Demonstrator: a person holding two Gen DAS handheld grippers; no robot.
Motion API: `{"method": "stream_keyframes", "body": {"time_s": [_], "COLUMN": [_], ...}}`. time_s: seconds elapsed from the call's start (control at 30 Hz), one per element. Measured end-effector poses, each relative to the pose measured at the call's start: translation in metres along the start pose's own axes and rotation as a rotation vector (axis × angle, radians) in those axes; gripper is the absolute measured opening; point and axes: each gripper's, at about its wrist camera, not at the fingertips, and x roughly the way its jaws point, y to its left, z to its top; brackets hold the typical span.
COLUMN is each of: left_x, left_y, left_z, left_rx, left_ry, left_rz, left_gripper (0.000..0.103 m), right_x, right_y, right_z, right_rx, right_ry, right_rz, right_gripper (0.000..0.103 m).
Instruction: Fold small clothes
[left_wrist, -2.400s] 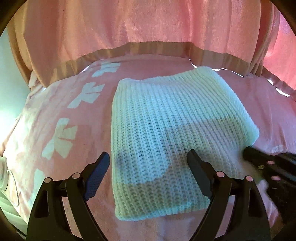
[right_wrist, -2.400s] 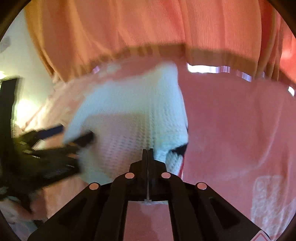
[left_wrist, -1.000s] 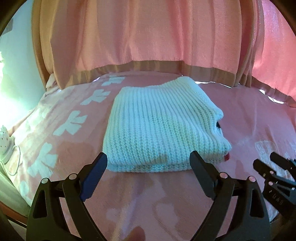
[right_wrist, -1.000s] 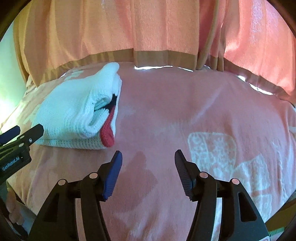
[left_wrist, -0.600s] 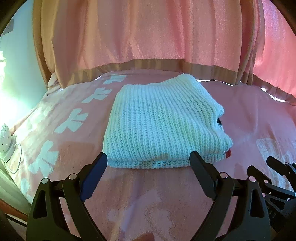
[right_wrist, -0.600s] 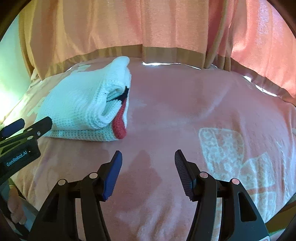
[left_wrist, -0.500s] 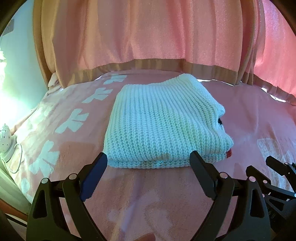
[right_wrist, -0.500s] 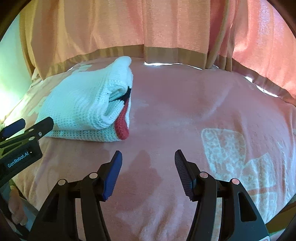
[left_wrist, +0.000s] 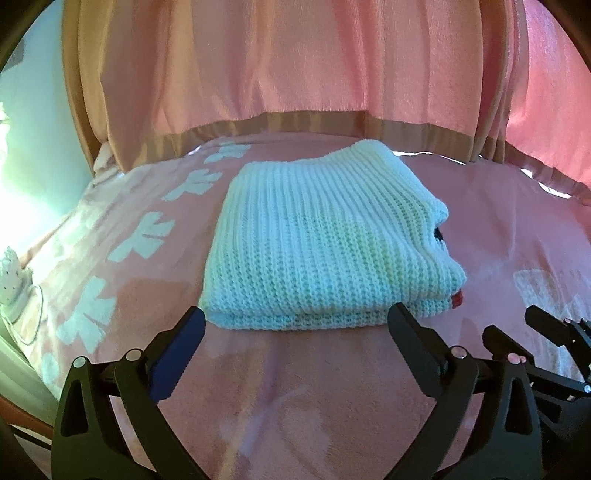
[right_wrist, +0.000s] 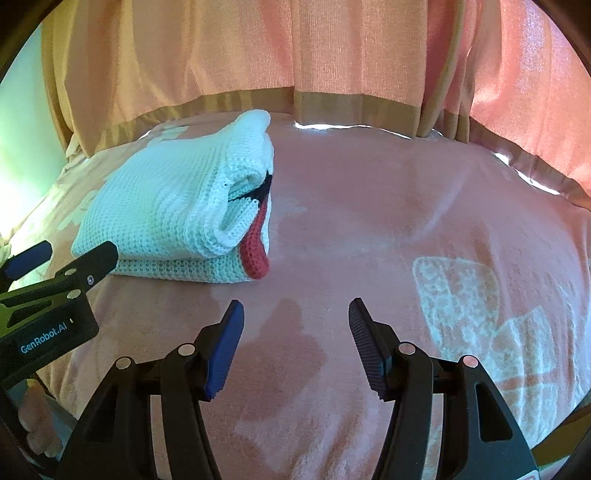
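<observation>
A white knitted garment (left_wrist: 317, 243) lies folded into a thick rectangle on the pink bedspread (left_wrist: 295, 387), with a red and black trim showing at its right end (right_wrist: 255, 254). My left gripper (left_wrist: 295, 325) hovers just in front of the fold's near edge, its jaws opening wide, with nothing pressed between them. My right gripper (right_wrist: 293, 317) is open over bare bedspread to the right of the garment (right_wrist: 177, 214), holding nothing. The left gripper (right_wrist: 59, 266) also shows at the left edge of the right wrist view.
Pink curtains (left_wrist: 295, 74) with a tan hem hang behind the bed. White bow prints (left_wrist: 144, 236) run down the spread's left side, and a pale printed patch (right_wrist: 480, 306) lies on the right. A small white object with a cord (left_wrist: 11, 288) sits at the left bed edge.
The right gripper let go of the garment and both grippers drew back from it. The garment now lies folded over on itself. The left jaws have spread slightly wider.
</observation>
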Motion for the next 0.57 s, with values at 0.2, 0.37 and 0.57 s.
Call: {"method": "stream_keyframes", "body": {"time_s": [0.2, 0.37, 0.57], "left_x": [-0.002, 0.002, 0.002], "left_y": [-0.004, -0.014, -0.016], "left_z": [-0.003, -0.004, -0.005], "left_rx": [0.017, 0.073, 0.061], "left_ry": [-0.026, -0.017, -0.016], "left_rz": [0.018, 0.061, 0.065], "left_gripper": [0.097, 0.097, 0.097], "right_x": [0.000, 0.000, -0.002], "right_y": [0.000, 0.000, 0.001], "right_z": [0.000, 0.001, 0.001], "right_rx": [0.000, 0.002, 0.003], "right_ry": [-0.001, -0.004, -0.014], "right_rz": [-0.002, -0.002, -0.006], "right_gripper": [0.059, 0.059, 0.061]}}
